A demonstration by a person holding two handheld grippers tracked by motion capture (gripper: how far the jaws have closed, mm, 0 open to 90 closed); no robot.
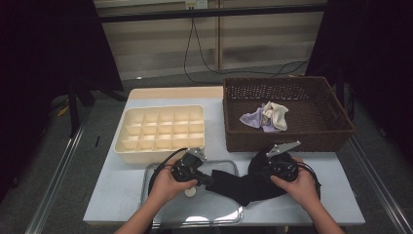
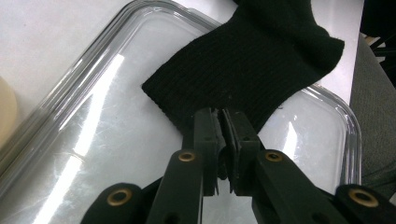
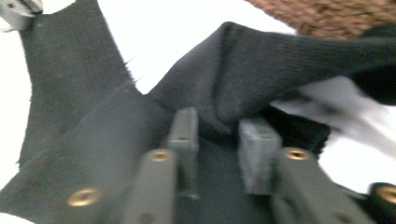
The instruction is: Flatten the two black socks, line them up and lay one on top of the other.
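Observation:
A black sock (image 1: 243, 185) lies stretched between my two grippers at the table's front, partly over a clear plastic tray (image 1: 214, 214). My left gripper (image 1: 210, 179) is shut on the sock's ribbed edge; in the left gripper view its jaws (image 2: 222, 116) pinch that edge of the sock (image 2: 261, 60) above the tray (image 2: 93, 93). My right gripper (image 1: 264, 170) holds the other end. In the blurred right gripper view its jaws (image 3: 218, 135) stand a little apart with a thick fold of the sock (image 3: 233, 93) filling the gap between the pads.
A cream organizer box (image 1: 160, 129) with several small compartments stands behind the tray. A brown wicker basket (image 1: 287, 87) at the back right holds a purple and a cream sock (image 1: 267, 117); its weave (image 3: 327, 16) is close to my right gripper. A small white round thing (image 1: 190, 191) lies on the tray.

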